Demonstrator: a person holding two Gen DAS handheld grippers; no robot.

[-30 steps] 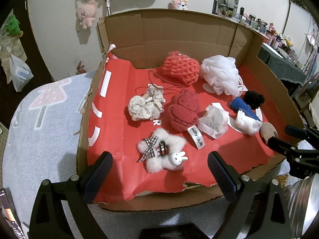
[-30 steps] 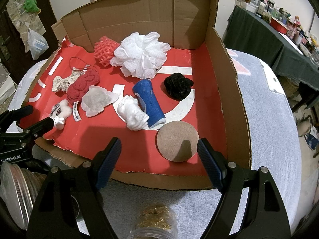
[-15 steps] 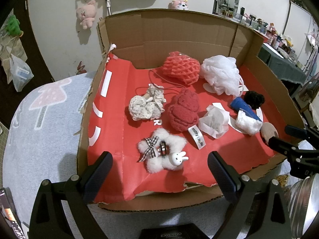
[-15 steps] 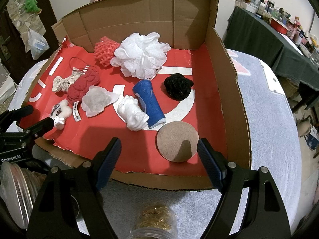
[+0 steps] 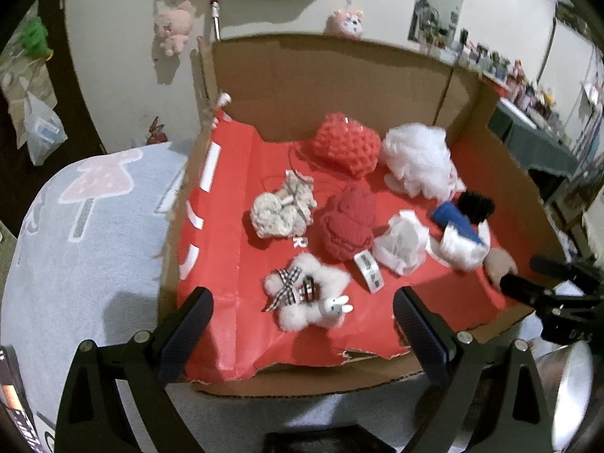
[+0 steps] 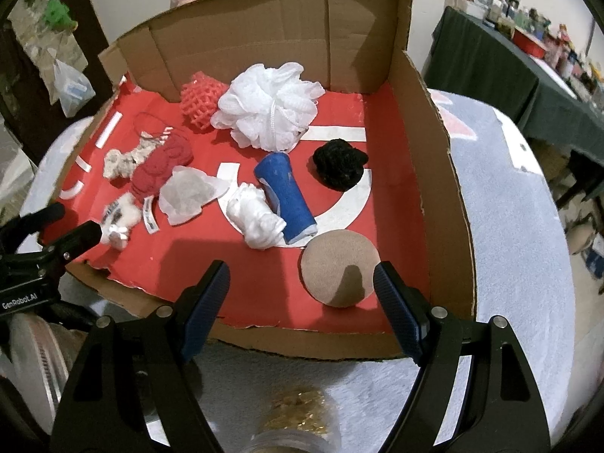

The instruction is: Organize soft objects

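Observation:
A cardboard box (image 5: 324,87) lined in red holds several soft objects: a white fluffy toy with a checked bow (image 5: 305,292), a red knitted piece (image 5: 349,224), a cream crochet piece (image 5: 283,209), a red mesh ball (image 5: 349,143), a white bath pouf (image 6: 270,107), a blue roll (image 6: 285,196), a black puff (image 6: 339,164), a tan round pad (image 6: 339,273). My left gripper (image 5: 302,319) is open and empty at the box's front edge, just before the fluffy toy. My right gripper (image 6: 300,294) is open and empty at the front edge, beside the tan pad.
The box stands on a grey cloth-covered table (image 5: 75,226) with a pink mushroom print. A metal-lidded jar (image 6: 34,358) stands between the grippers, and a jar of gold bits (image 6: 292,411) sits under the right gripper. A dark green table (image 6: 490,64) is at the back right.
The left gripper has edged forward and slightly down toward the fluffy toy; its view is blurred by motion. The right gripper has moved forward slightly toward the box. Nothing in the box has moved.

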